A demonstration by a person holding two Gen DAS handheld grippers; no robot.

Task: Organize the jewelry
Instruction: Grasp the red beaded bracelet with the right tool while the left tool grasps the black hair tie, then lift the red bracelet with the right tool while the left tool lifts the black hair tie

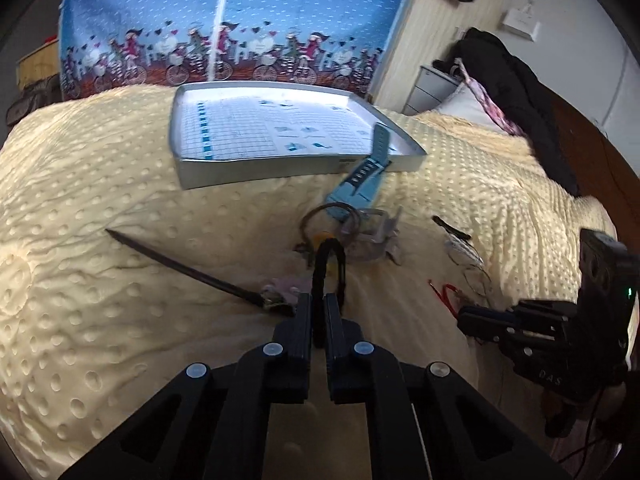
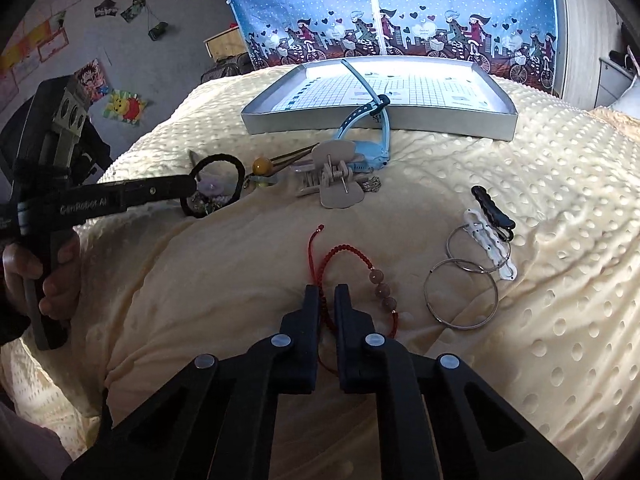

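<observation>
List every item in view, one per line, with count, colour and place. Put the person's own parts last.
tray: one, silver, paper-lined, far end of the bed.
blanket: one, pale yellow, dimpled, under everything.
watch: one, light blue, strap draped over the tray's near rim.
claw clip: one, beige, just before the watch.
hair tie: one, black, a loop pinched by the left gripper.
hair stick: one, dark, left of the pile.
red bracelet: one, red cord with brownish beads, between the right gripper's fingers.
metal hoops: two, silver, right of the bracelet.
hair clips: one black, one white, beside the hoops.
curtain: one, blue, cyclist print, behind the bed.
left gripper: black, shut on the hair tie.
right gripper: black, around the red cord.
hand: one, holding the left gripper's handle.
</observation>
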